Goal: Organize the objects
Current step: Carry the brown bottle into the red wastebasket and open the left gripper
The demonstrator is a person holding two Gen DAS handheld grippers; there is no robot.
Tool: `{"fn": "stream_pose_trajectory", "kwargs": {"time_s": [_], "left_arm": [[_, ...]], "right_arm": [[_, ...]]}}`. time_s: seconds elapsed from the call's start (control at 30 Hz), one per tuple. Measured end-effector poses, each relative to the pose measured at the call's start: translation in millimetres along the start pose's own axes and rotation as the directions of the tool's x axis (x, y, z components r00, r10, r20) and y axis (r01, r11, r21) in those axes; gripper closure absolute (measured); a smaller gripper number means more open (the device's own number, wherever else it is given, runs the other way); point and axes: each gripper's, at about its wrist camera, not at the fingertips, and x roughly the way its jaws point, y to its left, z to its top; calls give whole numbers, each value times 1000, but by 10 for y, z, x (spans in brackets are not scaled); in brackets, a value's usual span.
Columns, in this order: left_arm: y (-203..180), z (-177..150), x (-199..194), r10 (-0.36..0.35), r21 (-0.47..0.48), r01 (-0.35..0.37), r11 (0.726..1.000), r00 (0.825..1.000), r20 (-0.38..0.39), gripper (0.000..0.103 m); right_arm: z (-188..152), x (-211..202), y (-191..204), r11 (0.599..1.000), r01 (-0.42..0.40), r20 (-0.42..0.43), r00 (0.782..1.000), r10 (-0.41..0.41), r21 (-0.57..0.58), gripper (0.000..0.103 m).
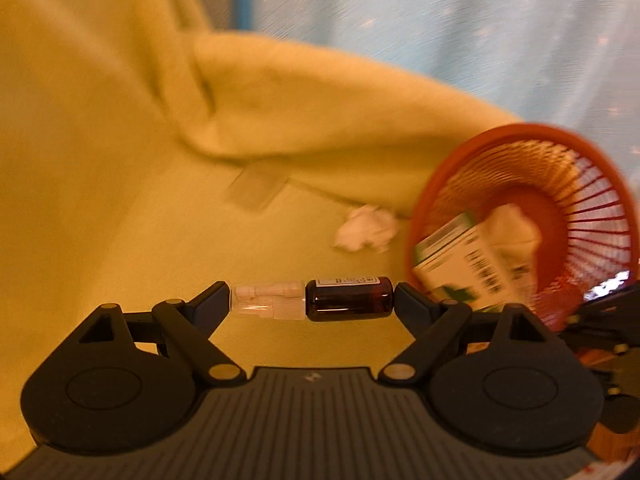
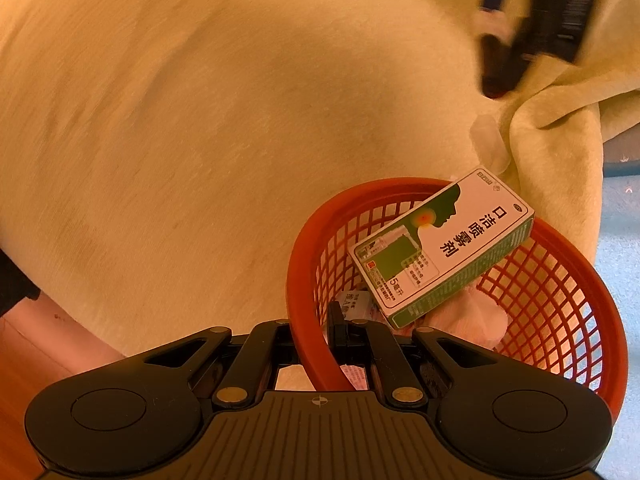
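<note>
Yellow blanket (image 1: 120, 120) filling the view, red mesh basket (image 2: 552, 300) at 4 o'clock with its rim pinched in the right gripper (image 2: 316, 344), green-and-white spray box (image 2: 444, 244) leaning inside toward 1 o'clock, left gripper (image 1: 312, 300) clamping an amber spray bottle (image 1: 348, 300) end to end, long axis horizontal, nozzle toward 9 o'clock, crumpled tissue (image 1: 366, 228) at 1 o'clock beyond.

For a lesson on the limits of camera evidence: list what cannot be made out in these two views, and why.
- Left wrist view: print on the brown bottle label, too small and blurred.
- Left wrist view: the box text, motion-blurred.
- Right wrist view: the basket floor, hidden by the box and tissue.
- Right wrist view: the left tool at the top edge, blurred and cut off.
</note>
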Motion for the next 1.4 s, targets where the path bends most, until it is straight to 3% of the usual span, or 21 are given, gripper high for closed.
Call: {"fn": "stream_pose_trajectory", "kwargs": {"time_s": [0.33,0.53,0.83,0.9,0.93,1.13,1.4], "left_arm": [[-538,311,-163,-191,159,185,970,981,23,17],[-860,450,-147,-257,255,249,934,966,-1,17],[-1160,621,2,-325,321,318,892,945,-31,17],[-1200,630,13,-341,330,332,884,940,-30,12],[-1208,640,13,-335,338,321,885,942,-18,8],[-1133,608,-36,-318,323,299,898,948,6,8],[-818,430,-98,-235,256,226,940,972,5,8]], "right_arm": [[-26,2,68,1000,7,2,1000,-7,-4,101],[-37,-10,35,1000,11,1,1000,-11,12,101],[-96,-87,65,999,14,4,1000,-14,43,101],[-105,-74,63,999,14,5,1000,-14,49,101],[-114,-83,71,999,13,6,1000,-14,53,101],[-150,-109,74,997,17,13,1000,-18,75,101],[-173,-134,77,996,21,13,1000,-22,90,101]]}}
